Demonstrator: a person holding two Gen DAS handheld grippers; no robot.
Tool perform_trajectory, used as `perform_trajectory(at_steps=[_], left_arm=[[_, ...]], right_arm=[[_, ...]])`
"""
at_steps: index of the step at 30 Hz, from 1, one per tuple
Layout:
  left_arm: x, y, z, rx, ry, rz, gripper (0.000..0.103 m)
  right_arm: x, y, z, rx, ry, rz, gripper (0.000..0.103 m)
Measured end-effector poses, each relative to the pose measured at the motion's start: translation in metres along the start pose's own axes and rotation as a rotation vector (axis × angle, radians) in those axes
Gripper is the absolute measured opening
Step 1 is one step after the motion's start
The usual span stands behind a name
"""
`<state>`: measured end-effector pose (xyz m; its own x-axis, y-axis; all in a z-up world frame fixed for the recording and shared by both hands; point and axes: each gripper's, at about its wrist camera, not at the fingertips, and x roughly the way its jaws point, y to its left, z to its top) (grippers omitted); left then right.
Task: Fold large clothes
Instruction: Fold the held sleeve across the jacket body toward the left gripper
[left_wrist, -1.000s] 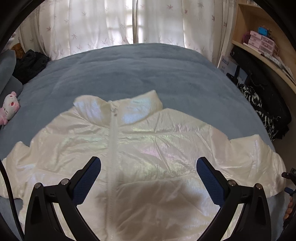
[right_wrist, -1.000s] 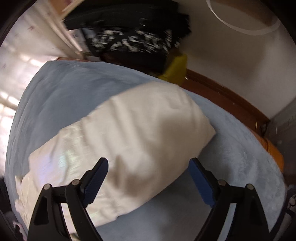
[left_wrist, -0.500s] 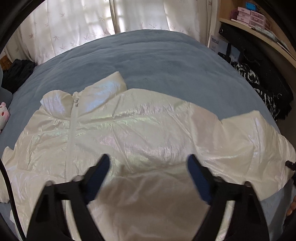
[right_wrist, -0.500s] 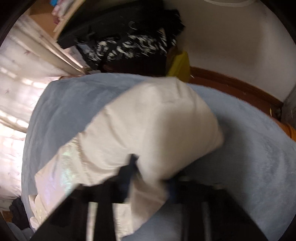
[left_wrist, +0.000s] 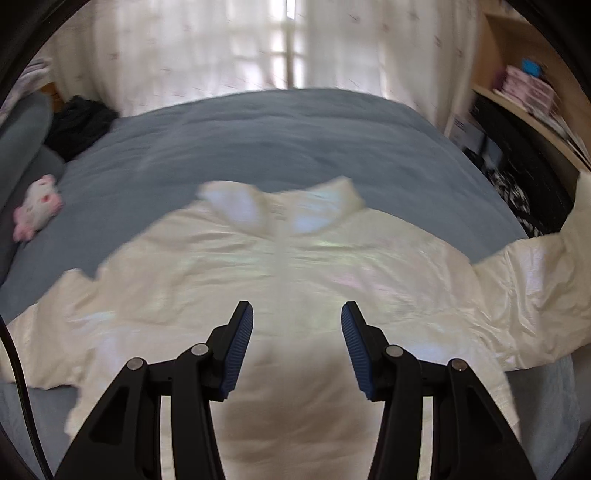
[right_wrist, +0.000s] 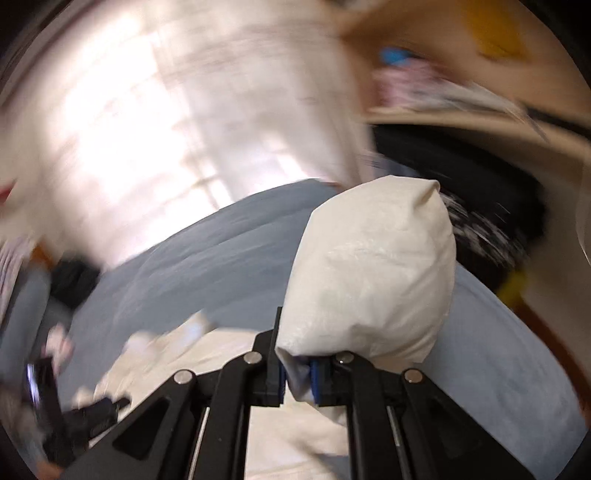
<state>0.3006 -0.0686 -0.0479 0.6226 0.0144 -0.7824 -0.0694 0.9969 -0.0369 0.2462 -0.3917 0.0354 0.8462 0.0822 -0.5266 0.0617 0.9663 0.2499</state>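
My right gripper (right_wrist: 297, 373) has its jaws clamped on the cuff end of the sleeve (right_wrist: 373, 273), and the puffy white sleeve stands up off the bed, bulging above the jaws; I judge I hold it there so the sleeve can be carried in across the body for the first fold. My left gripper (left_wrist: 297, 349) hangs over the near middle of the jacket (left_wrist: 295, 266) with its jaws partly apart and nothing between them, placed, I think, to pin or steady the front while the sleeve comes over. The jacket lies spread front-up on the blue bed (left_wrist: 280, 136), collar (left_wrist: 280, 203) toward the far side and zip running toward me. A pink and white plush toy (left_wrist: 37, 210) sits at the far left. The shelf (left_wrist: 532, 92) on the right holds boxes, but blur leaves no writing readable.
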Motion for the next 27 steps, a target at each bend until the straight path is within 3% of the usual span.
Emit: perform_trajectory(at_steps=[3, 6, 10, 13, 17, 22, 27], left_arm=[[-0.015, 0.037, -0.008, -0.040, -0.014, 0.030, 0.052], [-0.022, 0.065, -0.020, -0.067, -0.012, 0.036, 0.056], [-0.022, 0.082, -0.039, -0.064, -0.004, 0.017, 0.056], [-0.014, 0.086, -0.049, -0.081, 0.028, -0.029, 0.058], [-0.006, 0.082, -0.060, -0.106, 0.066, -0.116, 0.067], [-0.005, 0.069, -0.069, -0.135, 0.096, -0.253, 0.076], [0.006, 0.062, -0.080, -0.189, 0.149, -0.380, 0.077]], right_arm=[[0.011, 0.066, -0.020, -0.155, 0.061, 0.083, 0.010], [0.035, 0.129, -0.068, -0.338, 0.128, 0.069, 0.011], [0.067, 0.171, -0.138, -0.467, 0.256, 0.070, 0.016], [0.077, 0.180, -0.183, -0.499, 0.364, 0.083, 0.022], [0.082, 0.168, -0.207, -0.480, 0.451, 0.078, 0.030], [0.064, 0.158, -0.214, -0.415, 0.442, 0.133, 0.048], [0.049, 0.150, -0.216, -0.338, 0.432, 0.165, 0.054]])
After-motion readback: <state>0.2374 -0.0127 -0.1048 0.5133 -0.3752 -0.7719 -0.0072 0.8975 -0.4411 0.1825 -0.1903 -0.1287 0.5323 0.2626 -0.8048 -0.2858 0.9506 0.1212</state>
